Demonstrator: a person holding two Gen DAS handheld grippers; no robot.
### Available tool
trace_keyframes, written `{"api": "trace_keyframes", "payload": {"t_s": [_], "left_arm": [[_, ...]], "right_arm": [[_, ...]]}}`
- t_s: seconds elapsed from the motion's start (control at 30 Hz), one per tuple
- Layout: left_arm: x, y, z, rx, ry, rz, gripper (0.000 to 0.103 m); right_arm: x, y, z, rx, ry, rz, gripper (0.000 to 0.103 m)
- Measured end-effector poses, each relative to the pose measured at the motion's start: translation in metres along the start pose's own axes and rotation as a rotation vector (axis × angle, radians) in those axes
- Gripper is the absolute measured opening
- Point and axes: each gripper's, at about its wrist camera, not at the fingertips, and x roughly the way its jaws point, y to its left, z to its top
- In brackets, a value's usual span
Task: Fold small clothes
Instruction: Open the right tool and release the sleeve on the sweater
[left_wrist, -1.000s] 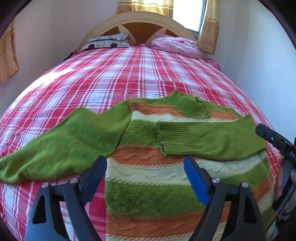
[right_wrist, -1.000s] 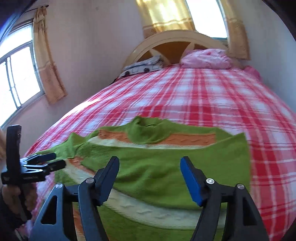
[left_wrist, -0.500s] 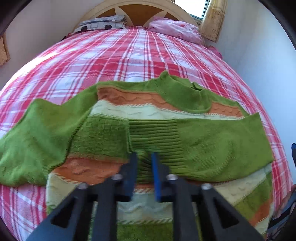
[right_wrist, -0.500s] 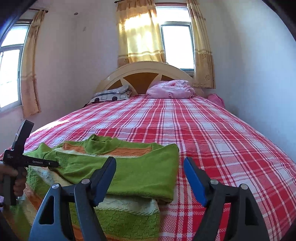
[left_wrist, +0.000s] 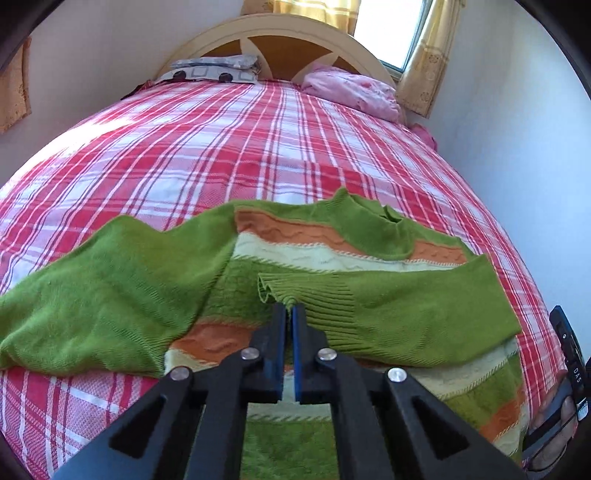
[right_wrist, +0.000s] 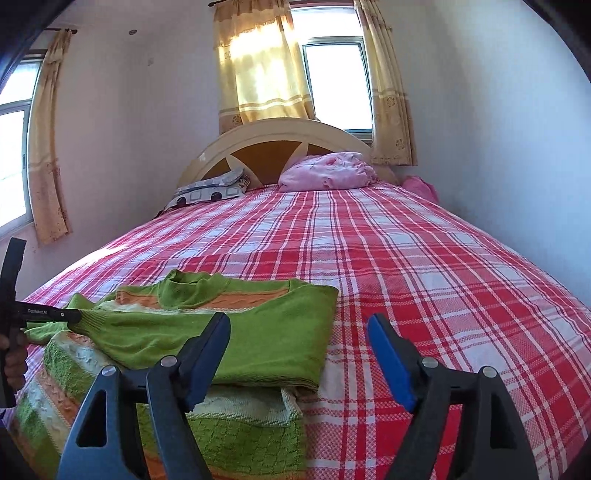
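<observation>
Left hand-held gripper (left_wrist: 289, 314) pinches the ribbed cuff (left_wrist: 295, 291) of the green striped knit sweater (left_wrist: 314, 258) on the plaid bed (left_wrist: 221, 147), right hand-held gripper (right_wrist: 299, 354) wide, empty; thin bite could slip, unfolding the sleeve.

White lettering that looks like "GenRobot.AI" is printed along the black finger of the left gripper (right_wrist: 72, 316), seen left of the right gripper's jaws. "DAS" is printed on the right gripper's (left_wrist: 570, 363) black body, right of the left gripper's jaws.
</observation>
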Motion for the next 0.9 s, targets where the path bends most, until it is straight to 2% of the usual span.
{"api": "trace_keyframes", "payload": {"t_s": [0.13,0.23,0.3,0.33,0.43,0.57,0.63,0.67,0.7,0.77,0.8,0.87,0.9], "left_arm": [[0.01,0.011,-0.007,-0.011,0.016,0.021,0.003],[0.016,0.011,-0.011,-0.005,0.022,0.037,0.003],[0.02,0.01,-0.013,0.0,0.022,0.047,0.003],[0.021,0.01,-0.015,0.006,0.021,0.053,0.003],[0.021,0.009,-0.021,0.035,0.008,0.082,0.007],[0.019,0.018,-0.029,0.023,0.01,0.074,0.01],[0.014,0.02,-0.03,0.024,0.001,0.063,0.011],[0.011,0.02,-0.031,0.028,-0.007,0.063,0.015],[0.008,0.02,-0.032,0.031,-0.014,0.062,0.024],[0.003,0.023,-0.033,0.027,-0.025,0.067,0.037],[-0.002,0.025,-0.033,0.022,-0.031,0.063,0.04],[-0.011,0.033,-0.035,0.011,-0.04,0.047,0.041],[-0.015,0.037,-0.035,0.01,-0.045,0.044,0.044]], "right_arm": [[0.008,0.002,0.001,-0.01,0.048,0.013,0.078],[0.028,0.012,0.01,-0.04,0.14,0.091,0.078],[0.062,0.023,0.009,-0.063,0.324,0.16,0.078],[0.07,0.029,0.006,-0.073,0.362,0.168,0.078],[0.099,0.048,-0.016,-0.194,0.523,0.116,0.078],[0.089,0.055,-0.013,-0.215,0.574,0.057,0.078],[0.081,0.064,-0.003,-0.216,0.555,0.044,0.078],[0.079,0.072,0.003,-0.22,0.539,0.067,0.078],[0.079,0.083,0.008,-0.229,0.521,0.088,0.078],[0.085,0.099,0.009,-0.239,0.503,0.087,0.078],[0.094,0.103,0.005,-0.22,0.515,0.091,0.078],[0.116,0.108,-0.012,-0.167,0.614,0.127,0.079],[0.119,0.113,-0.019,-0.172,0.628,0.124,0.081]]}}
